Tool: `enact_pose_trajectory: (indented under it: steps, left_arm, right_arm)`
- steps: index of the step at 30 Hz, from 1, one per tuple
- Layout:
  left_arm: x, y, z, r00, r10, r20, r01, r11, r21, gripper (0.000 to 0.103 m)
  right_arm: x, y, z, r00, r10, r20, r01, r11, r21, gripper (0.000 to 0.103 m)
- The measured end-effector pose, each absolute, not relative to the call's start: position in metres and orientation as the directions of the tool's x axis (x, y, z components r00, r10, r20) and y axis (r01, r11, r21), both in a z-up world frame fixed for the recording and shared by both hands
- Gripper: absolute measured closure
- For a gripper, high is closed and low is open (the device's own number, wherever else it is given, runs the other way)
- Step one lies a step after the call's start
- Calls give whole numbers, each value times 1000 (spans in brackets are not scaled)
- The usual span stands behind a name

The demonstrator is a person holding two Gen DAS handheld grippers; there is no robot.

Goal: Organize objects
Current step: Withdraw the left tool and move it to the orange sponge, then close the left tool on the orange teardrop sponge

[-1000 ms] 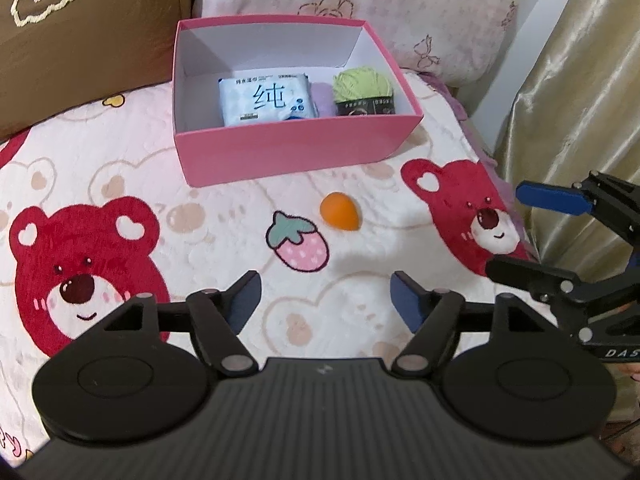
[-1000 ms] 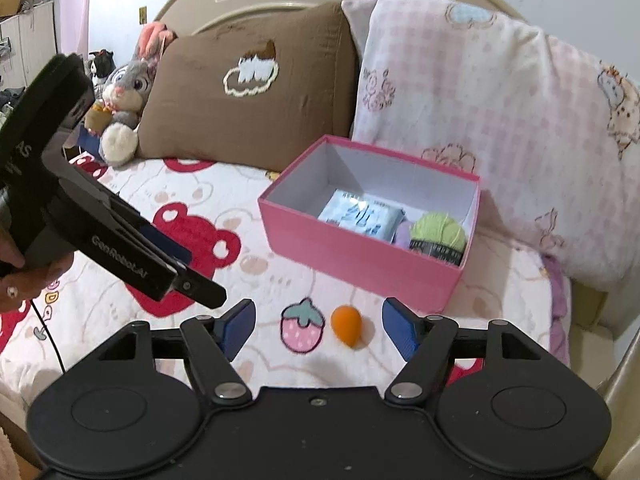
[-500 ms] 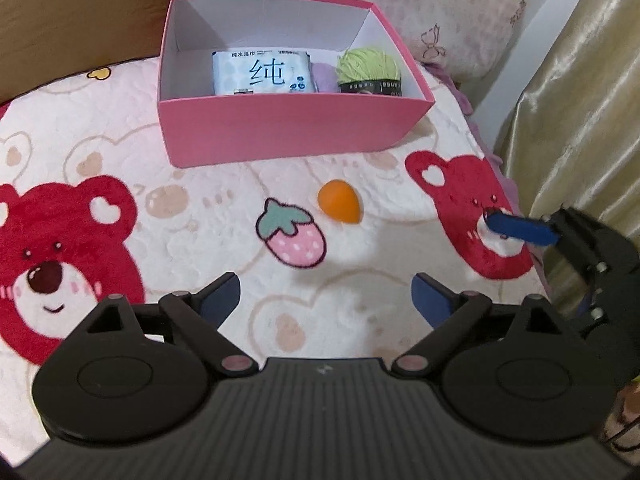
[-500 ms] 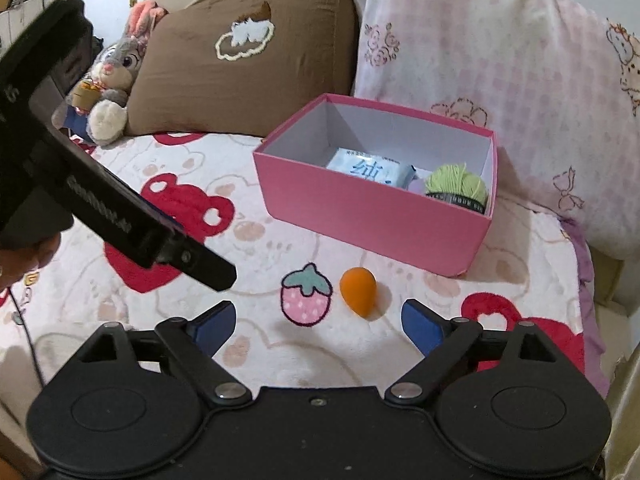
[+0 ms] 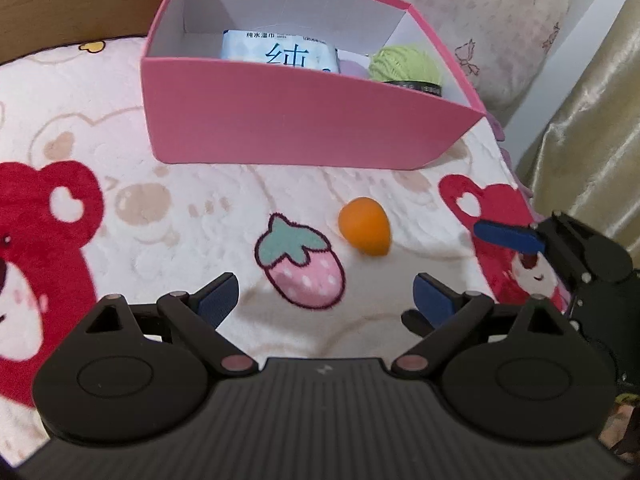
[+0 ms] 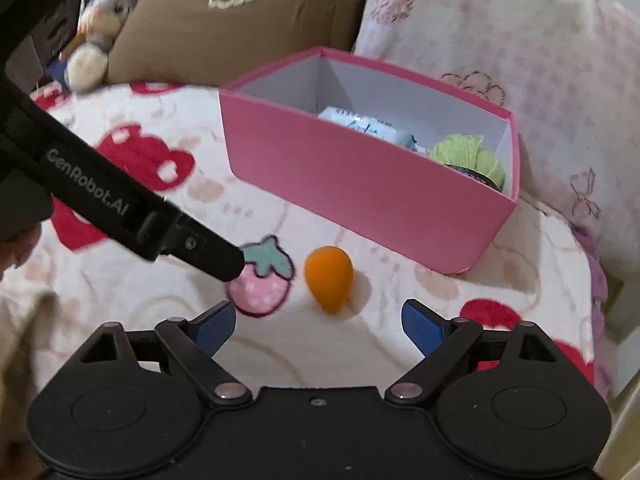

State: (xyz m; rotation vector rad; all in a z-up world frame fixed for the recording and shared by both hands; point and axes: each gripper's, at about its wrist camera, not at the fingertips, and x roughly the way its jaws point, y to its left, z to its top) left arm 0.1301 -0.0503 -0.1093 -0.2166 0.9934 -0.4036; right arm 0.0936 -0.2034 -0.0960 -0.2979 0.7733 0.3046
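An orange egg-shaped sponge (image 5: 364, 232) (image 6: 329, 278) lies on the bear-print blanket, just in front of an open pink box (image 5: 300, 120) (image 6: 352, 184). The box holds a pale blue wipes pack (image 5: 280, 50) (image 6: 364, 124) and a green yarn ball (image 5: 404, 64) (image 6: 468, 152). My left gripper (image 5: 324, 286) is open and empty, low over the strawberry print, with the sponge ahead and slightly right. My right gripper (image 6: 318, 314) is open and empty, with the sponge just beyond its fingertips. One of its blue fingers (image 5: 508, 234) reaches in from the right. The left gripper's black body (image 6: 100, 188) crosses from the left.
A brown pillow (image 6: 240, 20) and a pink checked pillow (image 6: 520, 40) stand behind the box, with a plush rabbit (image 6: 100, 32) at the far left. A gold curtain (image 5: 592, 120) hangs past the bed's right edge. A hand (image 6: 16, 248) shows at the left.
Both grippers have come down toward the blanket and closer to the sponge and box. Both pairs of jaws have spread wider. The sponge and box have not moved.
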Motion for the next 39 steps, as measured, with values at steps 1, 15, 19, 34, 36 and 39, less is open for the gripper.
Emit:
enact_pose_trajectory:
  steps: [1, 15, 19, 34, 36, 39]
  left_arm:
    - [132, -52, -113, 488, -423, -764, 235, 906, -351, 8]
    - [169, -68, -153, 482, -539, -691, 228, 839, -495, 21]
    - [171, -73, -157, 478, -540, -692, 226, 837, -497, 43]
    - [152, -74, -144, 506, -553, -662, 270, 830, -488, 73]
    - [150, -73, -141, 494, -548, -675, 278, 835, -474, 73]
    - [144, -70, -135, 471, -541, -697, 280, 841, -463, 73]
  right_arm:
    - [99, -203, -100, 671, 159, -724, -376, 915, -147, 11]
    - [130, -223, -158, 688, 242, -684, -313, 950, 22, 14]
    - [132, -229, -157, 703, 285, -652, -301, 949, 90, 27]
    - [127, -210, -142, 700, 306, -646, -322, 942, 97, 68]
    - [127, -206, -138, 684, 303, -663, -315, 943, 106, 68]
    - [120, -204, -134, 664, 317, -677, -300, 942, 148, 68]
